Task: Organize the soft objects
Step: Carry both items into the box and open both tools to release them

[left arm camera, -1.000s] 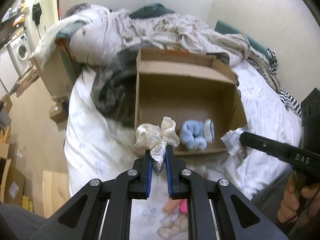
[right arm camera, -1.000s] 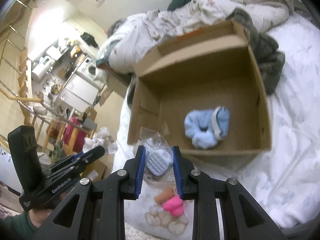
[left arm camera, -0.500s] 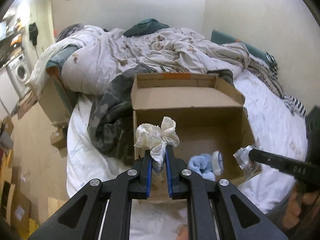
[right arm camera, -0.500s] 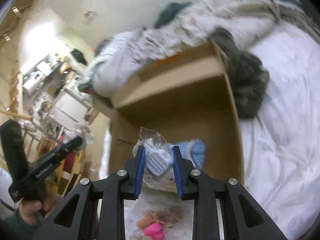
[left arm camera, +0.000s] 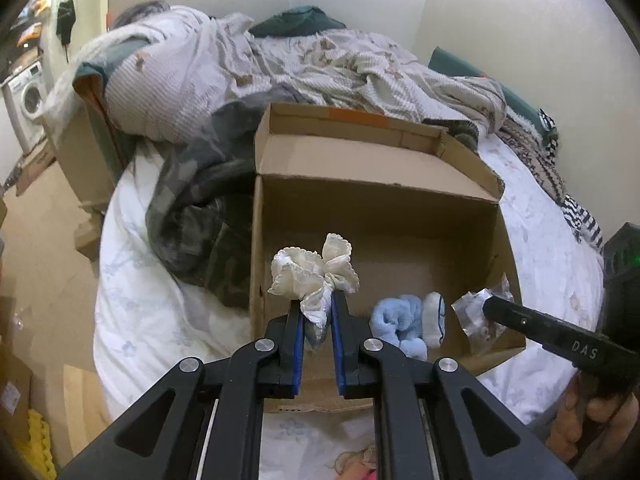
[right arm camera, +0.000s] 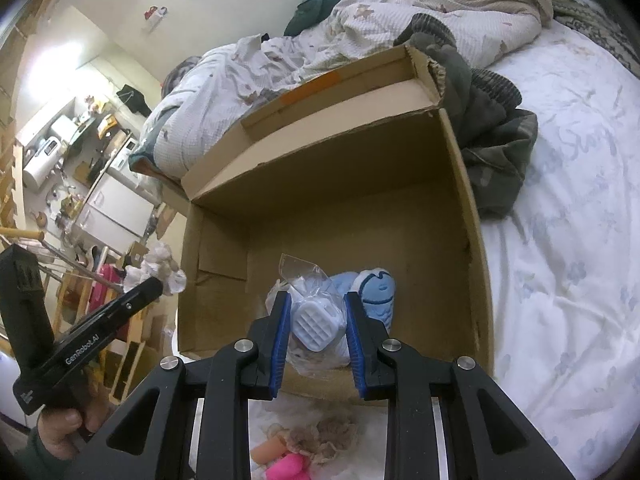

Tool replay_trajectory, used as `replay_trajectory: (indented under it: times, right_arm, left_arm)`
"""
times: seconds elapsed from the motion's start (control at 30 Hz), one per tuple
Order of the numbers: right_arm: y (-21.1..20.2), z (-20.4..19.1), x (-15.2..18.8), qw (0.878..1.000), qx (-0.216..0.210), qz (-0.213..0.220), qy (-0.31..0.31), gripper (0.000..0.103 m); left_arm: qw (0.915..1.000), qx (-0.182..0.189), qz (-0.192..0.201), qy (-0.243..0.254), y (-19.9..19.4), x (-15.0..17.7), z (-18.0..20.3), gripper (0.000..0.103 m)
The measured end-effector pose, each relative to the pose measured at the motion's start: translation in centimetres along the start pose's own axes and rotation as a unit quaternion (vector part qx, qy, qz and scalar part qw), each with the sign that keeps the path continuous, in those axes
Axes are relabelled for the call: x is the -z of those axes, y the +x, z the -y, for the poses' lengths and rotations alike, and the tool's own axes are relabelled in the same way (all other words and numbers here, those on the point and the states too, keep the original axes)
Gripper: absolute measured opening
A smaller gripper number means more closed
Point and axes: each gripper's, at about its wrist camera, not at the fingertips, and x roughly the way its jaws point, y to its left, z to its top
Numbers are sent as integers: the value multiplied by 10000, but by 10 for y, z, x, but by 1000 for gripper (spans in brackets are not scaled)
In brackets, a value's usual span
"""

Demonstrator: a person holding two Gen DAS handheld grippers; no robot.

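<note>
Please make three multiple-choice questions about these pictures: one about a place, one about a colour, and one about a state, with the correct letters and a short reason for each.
1. Where does the cardboard box stand?
A. on the bed
B. on the floor
C. on a shelf

2. What colour is the soft item that lies inside the box?
A. red
B. light blue
C. black

3. What is the state of the left gripper?
A. open and empty
B. shut on a cream frilled cloth
C. shut on a book

Answers:
1. A: the white bedsheet surrounds the box on its sides.
2. B: the fluffy item on the box floor is pale blue.
3. B: the cream frilled cloth is pinched between its blue pads.
</note>
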Motion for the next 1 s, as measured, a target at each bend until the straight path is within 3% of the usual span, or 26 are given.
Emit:
replay_trajectory:
  times: [0.4, 0.5, 1.0]
  right_arm:
    - [10, 5, -4, 9997, 178, -120, 90, 28]
    - [11, 10, -4, 9989, 394, -152, 191, 28]
    - [14, 18, -3, 9979, 512, -224, 319, 28]
  left_arm:
    - [9992, 203, -338, 77, 21, 3, 13, 11]
    - [9992, 104, -340, 161, 22, 4, 17, 11]
    - [9984, 11, -565, 83, 33, 11, 14, 14]
